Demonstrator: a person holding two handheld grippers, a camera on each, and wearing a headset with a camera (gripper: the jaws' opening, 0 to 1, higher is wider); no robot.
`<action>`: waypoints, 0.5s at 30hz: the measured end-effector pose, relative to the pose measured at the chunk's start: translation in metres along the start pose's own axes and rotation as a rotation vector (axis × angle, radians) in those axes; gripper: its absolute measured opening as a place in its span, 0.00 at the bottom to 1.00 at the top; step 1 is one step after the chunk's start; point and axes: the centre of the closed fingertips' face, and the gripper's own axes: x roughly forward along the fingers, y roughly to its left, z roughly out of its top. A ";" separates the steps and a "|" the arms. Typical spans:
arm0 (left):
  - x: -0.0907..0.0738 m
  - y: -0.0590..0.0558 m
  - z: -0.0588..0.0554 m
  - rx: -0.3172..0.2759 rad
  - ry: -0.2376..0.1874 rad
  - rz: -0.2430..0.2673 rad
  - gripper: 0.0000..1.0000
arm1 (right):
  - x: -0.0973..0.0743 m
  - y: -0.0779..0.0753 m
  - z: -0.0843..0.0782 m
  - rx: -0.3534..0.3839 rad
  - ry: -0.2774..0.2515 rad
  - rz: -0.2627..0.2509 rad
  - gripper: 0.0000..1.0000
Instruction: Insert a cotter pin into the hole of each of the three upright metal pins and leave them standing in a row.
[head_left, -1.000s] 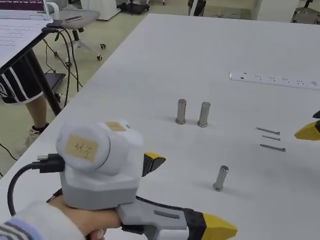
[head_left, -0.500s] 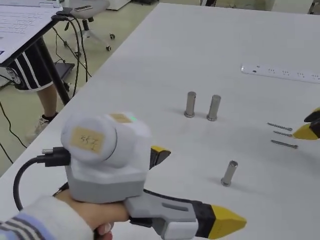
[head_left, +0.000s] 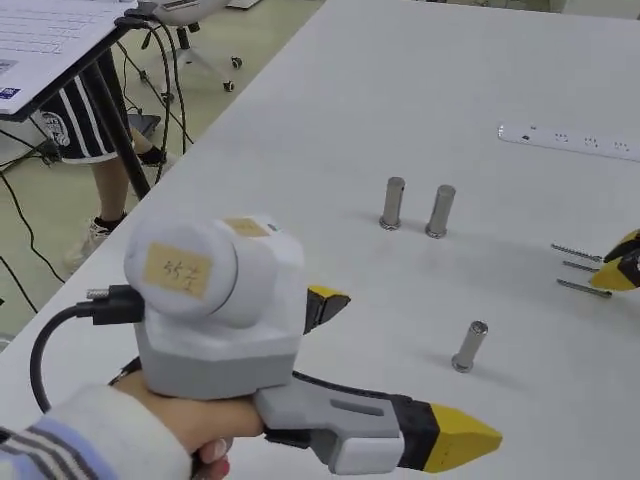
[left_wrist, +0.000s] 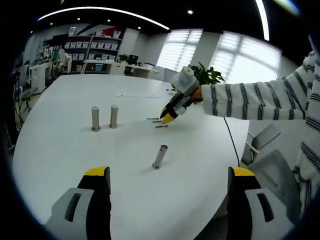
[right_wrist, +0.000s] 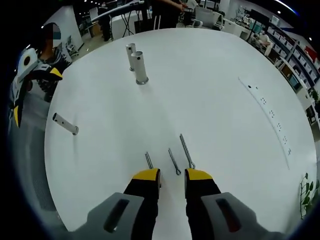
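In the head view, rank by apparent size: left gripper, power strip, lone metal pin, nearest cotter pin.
left gripper, nearness inflates it
power strip
lone metal pin and nearest cotter pin: similar length, pin thicker

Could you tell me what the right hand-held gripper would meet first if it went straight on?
Probably the middle cotter pin, lying on the table just ahead of the right hand-held gripper, though height is unclear.

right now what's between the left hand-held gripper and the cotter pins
The lone metal pin stands there, between the left hand-held gripper and the three cotter pins; the rest is bare table. The left gripper view shows it.
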 end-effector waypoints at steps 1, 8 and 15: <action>0.000 0.000 0.000 -0.002 -0.002 0.001 0.96 | 0.000 -0.001 0.001 0.003 -0.004 -0.001 0.14; 0.000 0.003 -0.002 -0.010 -0.006 0.009 0.96 | 0.006 -0.002 0.001 -0.004 -0.008 0.002 0.09; 0.001 0.004 -0.002 -0.013 -0.009 0.012 0.95 | 0.012 0.005 0.000 -0.077 0.023 -0.005 0.00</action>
